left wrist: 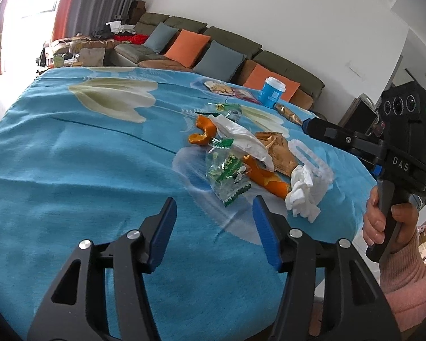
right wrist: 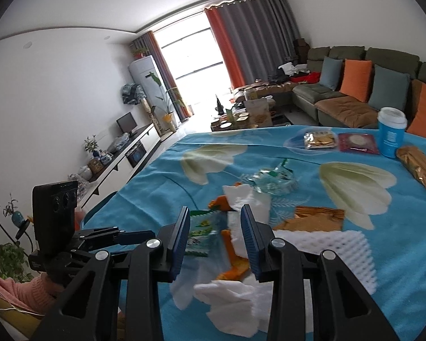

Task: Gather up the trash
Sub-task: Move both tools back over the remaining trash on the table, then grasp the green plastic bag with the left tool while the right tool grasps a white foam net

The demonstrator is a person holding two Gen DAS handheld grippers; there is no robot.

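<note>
A heap of trash lies on the blue flowered cloth: orange peels, a white tissue, a green-printed clear wrapper, a brown wrapper, a white foam net and a crumpled tissue. My left gripper stands open just short of the green wrapper, with only cloth between its fingers. My right gripper hovers open over the heap's near side. The green wrapper, peel and tissue show through its gap. No pad presses on anything.
At the table's far side stand a blue cup with a white lid, a biscuit pack, a red pack and a golden pack. A crumpled clear wrapper lies beyond the heap. A sofa with cushions runs behind the table.
</note>
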